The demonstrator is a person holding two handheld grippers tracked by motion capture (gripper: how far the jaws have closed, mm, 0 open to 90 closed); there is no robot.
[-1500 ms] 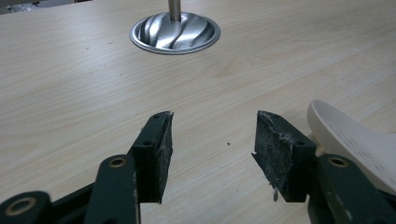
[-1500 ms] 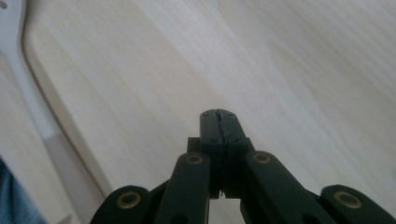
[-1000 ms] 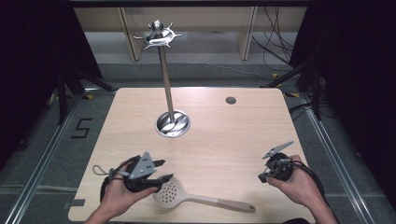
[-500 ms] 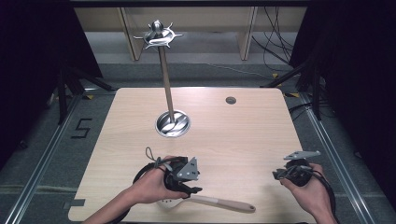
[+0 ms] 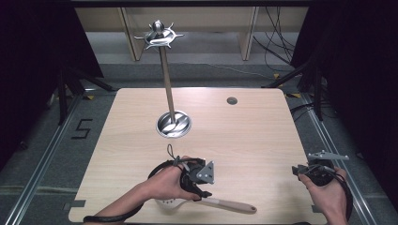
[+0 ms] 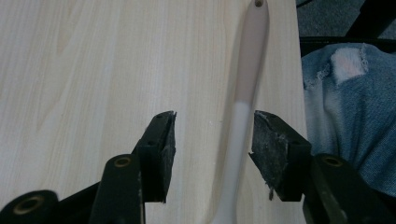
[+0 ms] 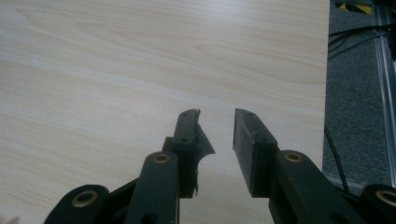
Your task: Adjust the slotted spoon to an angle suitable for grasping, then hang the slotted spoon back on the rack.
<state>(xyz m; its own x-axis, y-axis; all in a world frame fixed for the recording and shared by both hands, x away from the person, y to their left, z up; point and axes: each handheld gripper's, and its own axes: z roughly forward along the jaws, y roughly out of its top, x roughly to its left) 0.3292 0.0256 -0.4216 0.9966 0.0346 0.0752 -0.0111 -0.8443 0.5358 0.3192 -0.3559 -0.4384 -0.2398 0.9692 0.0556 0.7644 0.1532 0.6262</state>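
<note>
A slotted spoon lies along the table's near edge, with a white perforated head (image 5: 164,205) and a wooden handle (image 5: 231,205). My left gripper (image 5: 202,190) hovers over the spoon's neck. In the left gripper view its jaws (image 6: 215,135) stand open with the handle (image 6: 246,84) running between them, nearer the right pad (image 6: 271,149) and untouched. These jaws have just been closing a little. My right gripper (image 5: 297,169) is near the table's right edge. Its jaws (image 7: 217,123) have just been opening, and only bare wood lies between them.
A metal utensil stand rises from a round base (image 5: 173,124) at the table's middle, with a hooked crown (image 5: 159,36) on top. A small dark grommet (image 5: 232,100) sits at the back right. The person's jeans (image 6: 348,116) lie just past the near edge, and the right edge (image 7: 325,93) drops to the floor.
My left hand has slid rightward from the table's near left until it is over the spoon. My right hand has drifted right and nearer, and its jaws have gone from shut to open.
</note>
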